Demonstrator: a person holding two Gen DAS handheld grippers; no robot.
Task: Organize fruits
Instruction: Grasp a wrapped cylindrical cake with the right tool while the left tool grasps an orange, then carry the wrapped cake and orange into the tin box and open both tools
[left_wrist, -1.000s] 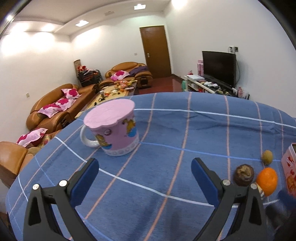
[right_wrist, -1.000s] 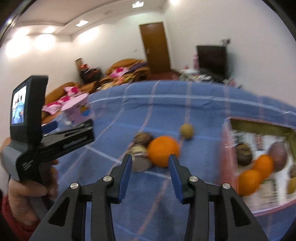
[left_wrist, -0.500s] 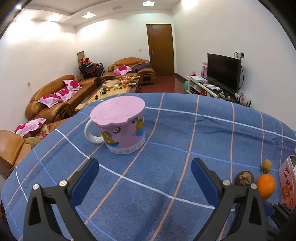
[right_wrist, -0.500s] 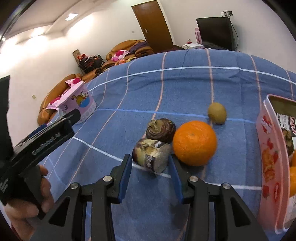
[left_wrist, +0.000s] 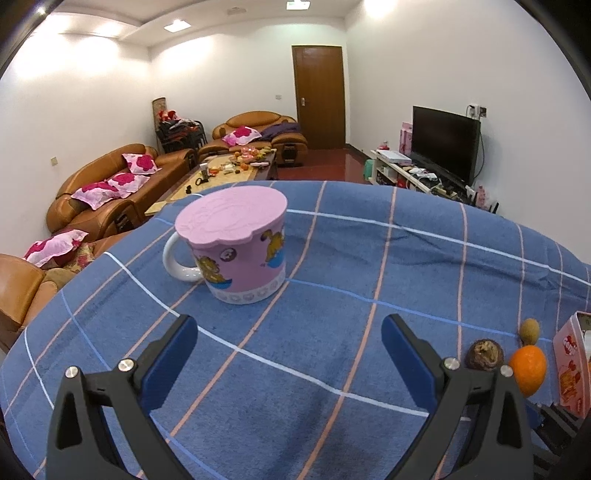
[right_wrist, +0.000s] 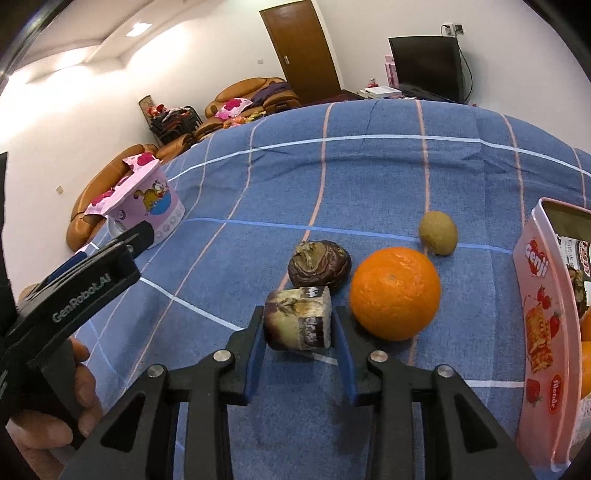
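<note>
Right wrist view: the right gripper (right_wrist: 298, 325) has its blue fingers (right_wrist: 255, 343) clamped on a brownish, blocky piece of fruit (right_wrist: 298, 323), held low over the blue plaid cloth of the worktop (right_wrist: 369, 177). Just behind it lies a dark wrinkled fruit (right_wrist: 319, 267), an orange (right_wrist: 395, 293) sits just beside on the right, and a kiwi (right_wrist: 438, 232) rests farther back. At the right edge stands an open pink tin (right_wrist: 543, 332) — oranges show inside. Left wrist view: the left gripper (left_wrist: 290, 354) hangs spread wide with nothing between its fingers (left_wrist: 170, 360), facing a pink lidded cartoon mug (left_wrist: 236, 245) — well apart from the fruits.
</note>
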